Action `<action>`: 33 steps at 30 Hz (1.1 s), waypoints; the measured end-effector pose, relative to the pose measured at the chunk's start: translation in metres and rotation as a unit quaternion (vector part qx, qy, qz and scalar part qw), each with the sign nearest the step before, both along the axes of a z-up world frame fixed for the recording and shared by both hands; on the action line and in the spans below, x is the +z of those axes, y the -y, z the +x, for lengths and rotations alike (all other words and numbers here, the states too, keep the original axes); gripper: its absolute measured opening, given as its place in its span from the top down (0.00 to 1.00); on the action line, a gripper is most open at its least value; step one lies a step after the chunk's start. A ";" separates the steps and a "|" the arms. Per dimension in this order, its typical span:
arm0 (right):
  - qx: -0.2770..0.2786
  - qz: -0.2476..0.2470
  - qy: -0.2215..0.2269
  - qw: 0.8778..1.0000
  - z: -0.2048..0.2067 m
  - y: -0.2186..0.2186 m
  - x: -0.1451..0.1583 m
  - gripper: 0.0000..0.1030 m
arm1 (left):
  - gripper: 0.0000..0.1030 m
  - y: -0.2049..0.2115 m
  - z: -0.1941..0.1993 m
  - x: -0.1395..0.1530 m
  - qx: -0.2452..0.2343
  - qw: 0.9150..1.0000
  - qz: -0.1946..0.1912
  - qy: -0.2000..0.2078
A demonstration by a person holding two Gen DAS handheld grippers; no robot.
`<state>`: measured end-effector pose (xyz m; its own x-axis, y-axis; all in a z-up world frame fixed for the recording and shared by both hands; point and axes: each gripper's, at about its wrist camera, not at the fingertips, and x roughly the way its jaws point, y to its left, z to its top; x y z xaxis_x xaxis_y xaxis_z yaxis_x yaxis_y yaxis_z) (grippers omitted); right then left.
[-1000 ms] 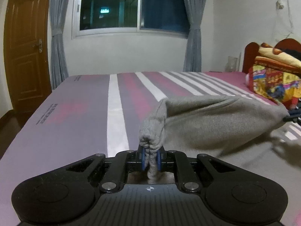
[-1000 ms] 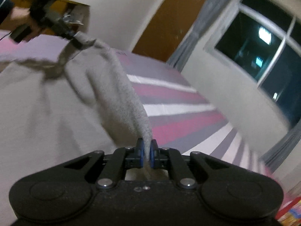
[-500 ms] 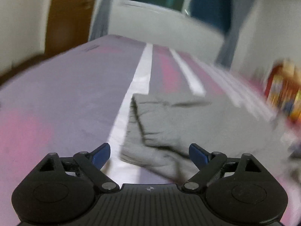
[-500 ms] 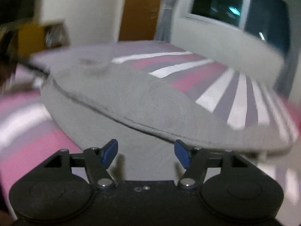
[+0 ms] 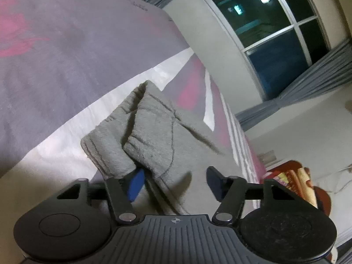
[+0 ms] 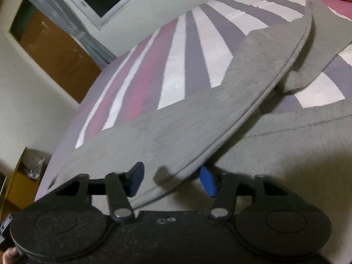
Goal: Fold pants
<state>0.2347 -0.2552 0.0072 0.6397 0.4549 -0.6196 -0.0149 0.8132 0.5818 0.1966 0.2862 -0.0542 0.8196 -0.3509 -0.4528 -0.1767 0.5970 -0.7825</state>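
The grey pants lie folded over on the striped bed sheet. In the left wrist view two cuffed ends lie stacked just in front of my left gripper, which is open, its blue pads on either side of the cloth edge. In the right wrist view the pants lie with a seamed upper layer over a lower layer. My right gripper is open, with that layer's edge between its pads.
The bed's purple, pink and white striped sheet stretches beyond the pants. A window with grey curtains is behind. A wooden door is at the left. Colourful bedding lies by the headboard.
Both grippers let go of the pants and opened. The pants dropped from being held up to lying folded on the bed. Both grippers have tilted and come close to the cloth edges.
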 end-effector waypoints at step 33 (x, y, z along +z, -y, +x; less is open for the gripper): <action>0.046 -0.010 0.114 0.992 -0.093 0.003 0.034 0.95 | 0.77 -0.025 0.020 0.034 -0.005 0.997 0.082 0.011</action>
